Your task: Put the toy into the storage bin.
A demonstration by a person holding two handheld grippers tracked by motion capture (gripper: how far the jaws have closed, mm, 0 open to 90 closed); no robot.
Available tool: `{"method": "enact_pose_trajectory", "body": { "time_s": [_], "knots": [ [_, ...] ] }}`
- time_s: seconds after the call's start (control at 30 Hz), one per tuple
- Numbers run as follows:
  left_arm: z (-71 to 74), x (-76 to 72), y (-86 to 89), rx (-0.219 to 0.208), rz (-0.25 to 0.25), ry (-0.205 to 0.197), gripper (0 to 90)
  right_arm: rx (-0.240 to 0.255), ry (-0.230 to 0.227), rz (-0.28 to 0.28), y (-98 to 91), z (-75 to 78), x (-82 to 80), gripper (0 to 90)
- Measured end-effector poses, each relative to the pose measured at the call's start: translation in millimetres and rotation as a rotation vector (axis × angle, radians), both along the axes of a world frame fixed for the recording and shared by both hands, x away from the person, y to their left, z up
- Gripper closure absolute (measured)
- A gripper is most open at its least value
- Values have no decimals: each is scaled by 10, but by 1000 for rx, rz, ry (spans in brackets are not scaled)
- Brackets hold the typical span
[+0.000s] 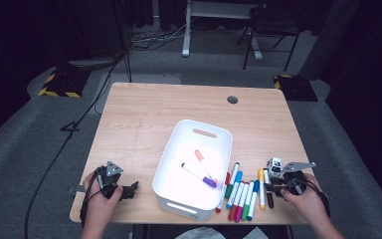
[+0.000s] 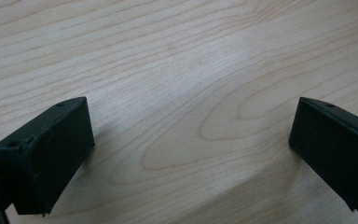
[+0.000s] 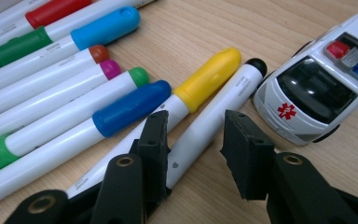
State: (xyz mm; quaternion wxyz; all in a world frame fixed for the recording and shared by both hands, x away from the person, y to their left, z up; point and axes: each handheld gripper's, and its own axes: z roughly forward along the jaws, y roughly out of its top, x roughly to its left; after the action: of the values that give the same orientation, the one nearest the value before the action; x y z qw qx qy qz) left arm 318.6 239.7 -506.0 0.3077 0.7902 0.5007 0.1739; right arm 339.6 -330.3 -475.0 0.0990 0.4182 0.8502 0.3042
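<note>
Black-capped marker: lies on the table at the right end of the marker row, between the yellow-capped marker and the toy ambulance.
Handling: likely light, stiff, smooth and apt to roll; take it mid-barrel.
Right hand-held gripper: jaws partly open, straddling the barrel, pads not pressing.
Left hand-held gripper: wide open, empty, over bare table.
White bin: two markers inside.

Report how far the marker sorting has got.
Done: two markers, an orange-capped one and a purple-capped one, lie in the white bin. In hand: the right gripper straddles the black-tipped marker, jaws not yet closed on it. Left: the row of markers beside the bin. The left gripper waits open over bare table.
</note>
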Motion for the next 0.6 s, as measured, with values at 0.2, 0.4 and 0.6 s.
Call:
{"method": "enact_pose_trajectory", "body": {
  "time_s": [0.2, 0.4, 0.6],
  "knots": [
    [0, 0, 0, -1, 0, 1, 2, -25, 4, -12, -55, -45, -13, 642],
    [-1, -1, -1, -2, 0, 2, 2, -35, 0, -25, -112, -43, -15, 687],
    [1, -1, -2, 2, 1, 2, 2, -58, 6, -64, -129, -29, -9, 765]
  ]
}}
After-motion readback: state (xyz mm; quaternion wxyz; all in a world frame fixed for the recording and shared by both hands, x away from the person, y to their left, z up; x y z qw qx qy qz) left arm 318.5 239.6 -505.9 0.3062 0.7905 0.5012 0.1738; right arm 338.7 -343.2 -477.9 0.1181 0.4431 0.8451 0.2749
